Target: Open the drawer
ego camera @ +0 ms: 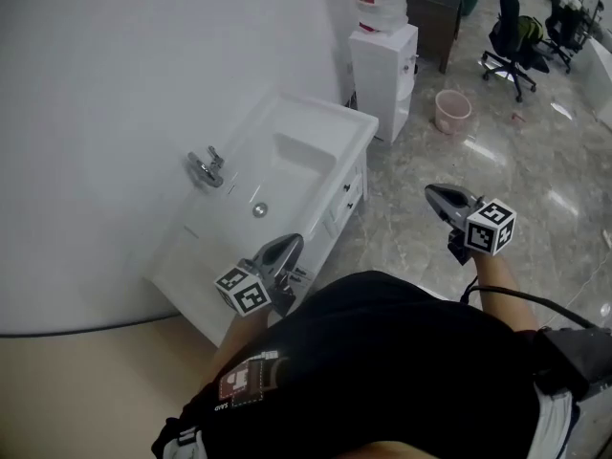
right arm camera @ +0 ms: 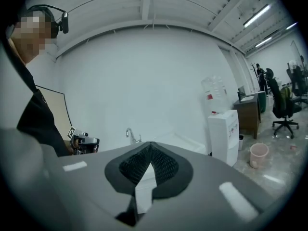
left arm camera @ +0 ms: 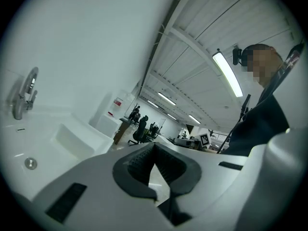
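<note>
In the head view I see the drawer [ego camera: 351, 192] mid-frame in the front of the white sink cabinet [ego camera: 330, 115], my left gripper [ego camera: 290, 244] to the lower left of it, my right gripper [ego camera: 436, 195] to the right. In the left gripper view the jaws meet, holding nothing; in the right gripper view they also meet, empty, with the sink cabinet behind
</note>
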Available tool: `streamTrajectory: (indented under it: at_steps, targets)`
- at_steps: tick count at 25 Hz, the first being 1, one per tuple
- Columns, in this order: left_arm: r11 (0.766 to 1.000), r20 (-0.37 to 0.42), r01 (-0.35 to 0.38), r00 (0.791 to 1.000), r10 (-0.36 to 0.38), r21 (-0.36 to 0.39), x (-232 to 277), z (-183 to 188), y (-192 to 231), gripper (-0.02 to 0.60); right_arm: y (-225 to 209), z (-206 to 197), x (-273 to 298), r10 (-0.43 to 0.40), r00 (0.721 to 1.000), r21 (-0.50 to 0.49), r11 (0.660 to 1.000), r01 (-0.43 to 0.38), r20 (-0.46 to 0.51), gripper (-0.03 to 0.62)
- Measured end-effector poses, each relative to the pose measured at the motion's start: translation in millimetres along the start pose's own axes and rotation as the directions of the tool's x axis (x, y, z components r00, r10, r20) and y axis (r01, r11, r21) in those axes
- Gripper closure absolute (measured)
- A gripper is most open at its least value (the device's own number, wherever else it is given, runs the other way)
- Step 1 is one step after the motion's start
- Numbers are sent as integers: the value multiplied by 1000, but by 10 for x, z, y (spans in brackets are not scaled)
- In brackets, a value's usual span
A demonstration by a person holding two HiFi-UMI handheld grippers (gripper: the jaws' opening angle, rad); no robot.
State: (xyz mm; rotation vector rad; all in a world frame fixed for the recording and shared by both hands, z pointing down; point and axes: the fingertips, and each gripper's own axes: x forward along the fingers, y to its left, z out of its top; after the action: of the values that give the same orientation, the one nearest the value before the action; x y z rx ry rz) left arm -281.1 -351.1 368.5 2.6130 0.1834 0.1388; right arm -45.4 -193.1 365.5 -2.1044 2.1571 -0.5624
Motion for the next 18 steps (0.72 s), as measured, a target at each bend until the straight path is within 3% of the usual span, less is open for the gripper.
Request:
streamTrajectory:
  at_steps: [6, 9, 13, 18]
  targets:
    - [996, -97, 67, 993, -72, -50, 1178, -330, -179, 589, -763, 5, -712, -81, 997, 7, 997, 80, 20, 599]
    - [988, -135, 99, 984, -115, -119, 1654, -515, -231, 589, -1077, -7, -950, -121, 992, 16, 993, 120, 30, 599]
    - [977, -200, 128, 966, -162, -169, 2087, -755, -204, 589, -1352, -73, -1107, -163, 986, 42, 986, 161, 32, 599]
    - [960, -281, 147, 936, -213, -239, 2399, -1064, 126, 589, -1555, -187, -921, -220, 975, 81, 972, 220, -8, 599]
